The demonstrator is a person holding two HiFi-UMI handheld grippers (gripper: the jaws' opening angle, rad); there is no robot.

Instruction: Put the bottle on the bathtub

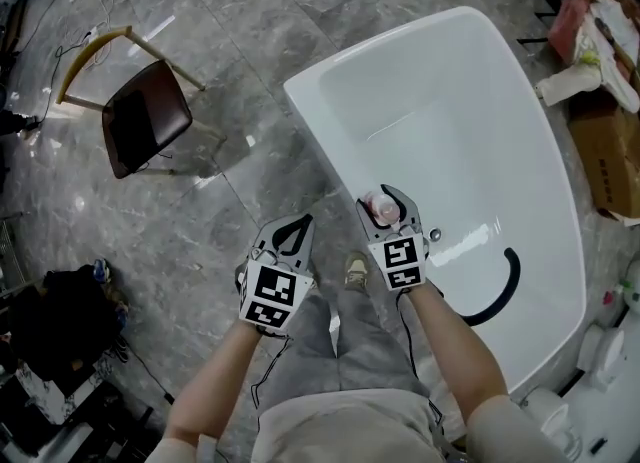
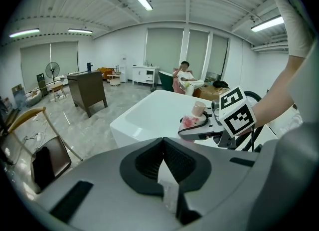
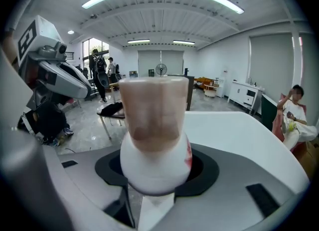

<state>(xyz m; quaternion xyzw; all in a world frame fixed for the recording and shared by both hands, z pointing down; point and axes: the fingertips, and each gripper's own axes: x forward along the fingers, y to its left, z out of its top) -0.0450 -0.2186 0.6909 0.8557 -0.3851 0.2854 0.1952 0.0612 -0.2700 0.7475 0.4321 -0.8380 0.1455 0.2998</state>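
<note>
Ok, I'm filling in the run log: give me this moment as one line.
right gripper: shut on bottle, at bathtub rim | left gripper: shut, empty

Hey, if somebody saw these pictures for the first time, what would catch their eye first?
The large white bathtub fills the right of the head view, standing on a grey marble floor. Over its near end the right gripper is shut on a small white bottle with a pink label and beige cap, which fills that gripper's own view. The left gripper hangs shut and empty beside it, over the floor.
</note>
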